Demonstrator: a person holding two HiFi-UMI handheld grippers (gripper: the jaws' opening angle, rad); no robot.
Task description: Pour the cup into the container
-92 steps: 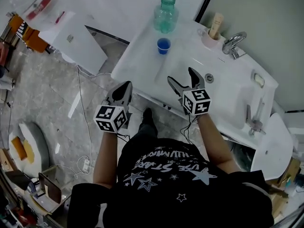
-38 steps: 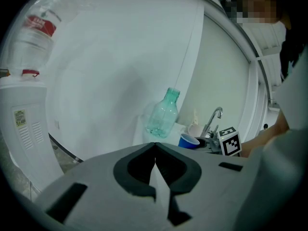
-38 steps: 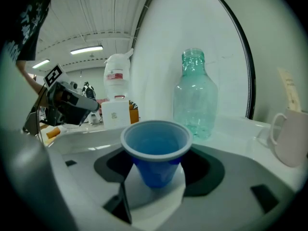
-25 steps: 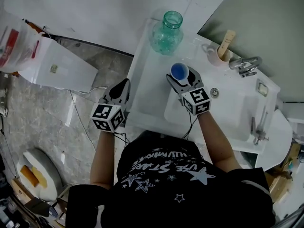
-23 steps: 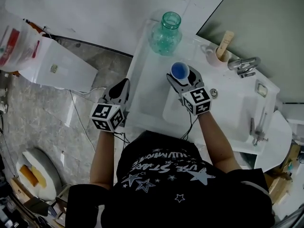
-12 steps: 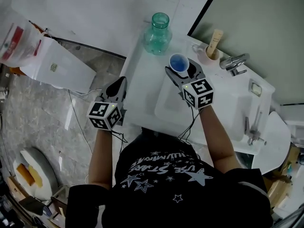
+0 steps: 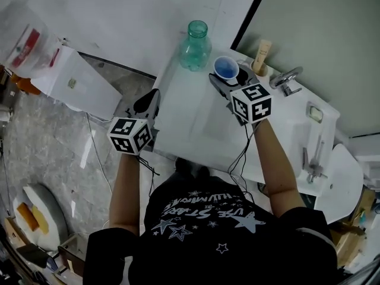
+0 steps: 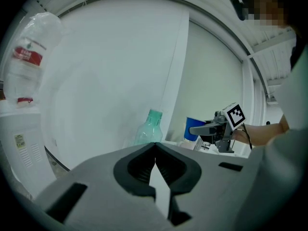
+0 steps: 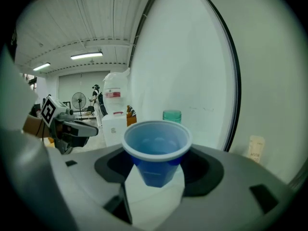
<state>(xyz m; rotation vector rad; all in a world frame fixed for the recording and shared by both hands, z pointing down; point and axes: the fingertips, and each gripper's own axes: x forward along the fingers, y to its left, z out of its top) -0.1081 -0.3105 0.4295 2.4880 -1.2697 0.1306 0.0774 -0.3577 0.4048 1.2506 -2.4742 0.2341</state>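
Blue cup [image 7: 226, 68] pinched upright in the right gripper [image 7: 229, 77], above the counter [image 7: 190, 117] near the green bottle [image 7: 195, 40]; left gripper [image 7: 151, 100] pressed shut, empty. Could splash past that narrow neck if tipped fast.

bright, even light; gripper views bulge at the edges

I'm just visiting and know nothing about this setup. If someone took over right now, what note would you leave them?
Right gripper: shut on the blue cup, held upright.
Left gripper: shut, empty, at the counter's near left edge.
Green bottle: uncapped, standing at the counter's far corner; in the head view the cup is just right of it.
Done: cup gripped.
Left: bring the cup over the bottle's mouth and tip it in. I can't tell what the cup contains.
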